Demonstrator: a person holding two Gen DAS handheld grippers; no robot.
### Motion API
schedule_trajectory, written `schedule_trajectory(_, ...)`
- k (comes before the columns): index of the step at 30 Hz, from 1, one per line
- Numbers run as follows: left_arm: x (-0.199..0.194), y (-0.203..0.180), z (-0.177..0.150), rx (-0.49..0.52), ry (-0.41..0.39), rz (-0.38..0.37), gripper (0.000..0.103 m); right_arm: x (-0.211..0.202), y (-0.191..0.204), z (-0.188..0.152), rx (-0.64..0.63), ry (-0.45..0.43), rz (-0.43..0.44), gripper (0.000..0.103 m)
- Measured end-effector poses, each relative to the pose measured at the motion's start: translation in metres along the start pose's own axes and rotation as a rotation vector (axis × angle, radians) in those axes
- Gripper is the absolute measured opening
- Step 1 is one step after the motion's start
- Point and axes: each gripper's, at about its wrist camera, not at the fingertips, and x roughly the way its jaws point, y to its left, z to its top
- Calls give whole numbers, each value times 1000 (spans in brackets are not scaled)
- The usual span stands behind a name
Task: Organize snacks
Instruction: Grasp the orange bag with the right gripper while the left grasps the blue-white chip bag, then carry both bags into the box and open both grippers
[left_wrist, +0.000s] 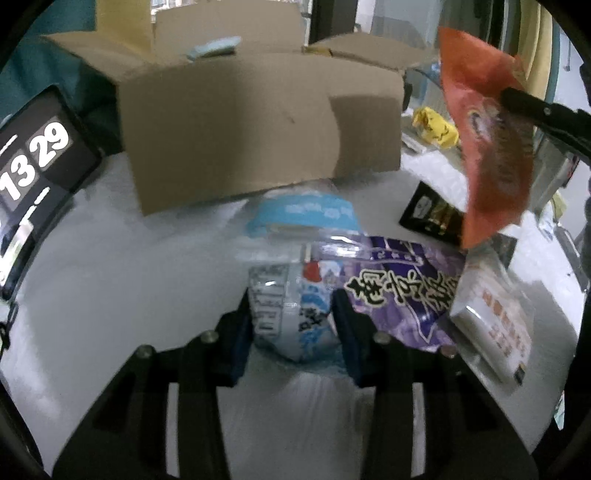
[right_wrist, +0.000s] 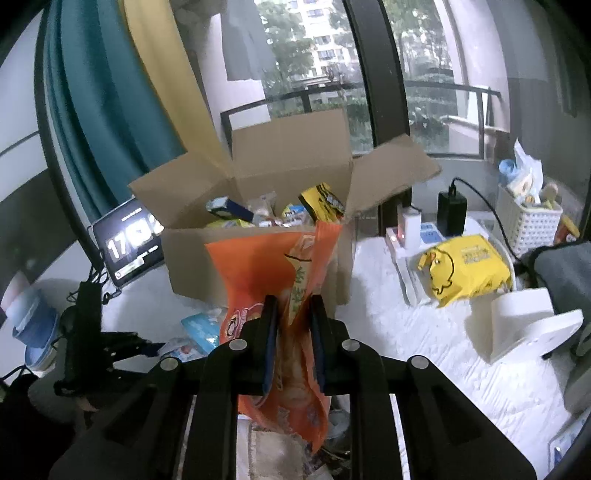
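A white and blue snack bag (left_wrist: 295, 295) lies on the white table with my left gripper (left_wrist: 293, 317) shut on its near end, one finger against each side. A purple snack bag (left_wrist: 402, 291) partly overlaps it on the right. My right gripper (right_wrist: 293, 314) is shut on an orange snack bag (right_wrist: 266, 266), held up in the air in front of the open cardboard box (right_wrist: 188, 258), which holds several snacks. In the left wrist view the orange bag (left_wrist: 487, 147) hangs at the upper right, right of the box (left_wrist: 240, 129). The left gripper (right_wrist: 147, 347) shows low at the left in the right wrist view.
A tablet with a clock (right_wrist: 129, 243) leans left of the box. A yellow bag (right_wrist: 465, 266), a charger (right_wrist: 452, 214), a white basket (right_wrist: 528, 221) and a white stand (right_wrist: 524, 321) sit to the right. A black pouch (left_wrist: 432, 214) and a small carton (left_wrist: 495, 317) lie beside the purple bag.
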Motion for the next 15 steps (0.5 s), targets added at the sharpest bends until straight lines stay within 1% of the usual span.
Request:
schedule_trajectory(5, -35, 17, -6, -32, -55, 16, 42, -8, 15, 12, -31, -28, -4, 17)
schedule_trajectory(9, -55, 28, -5, -58, -100, 34, 42, -12, 27, 24, -56, -45, -6, 16)
schedule_trajectory(15, -76, 47, 9, -68, -165, 43, 42, -17, 42, 41, -88, -71, -10, 15)
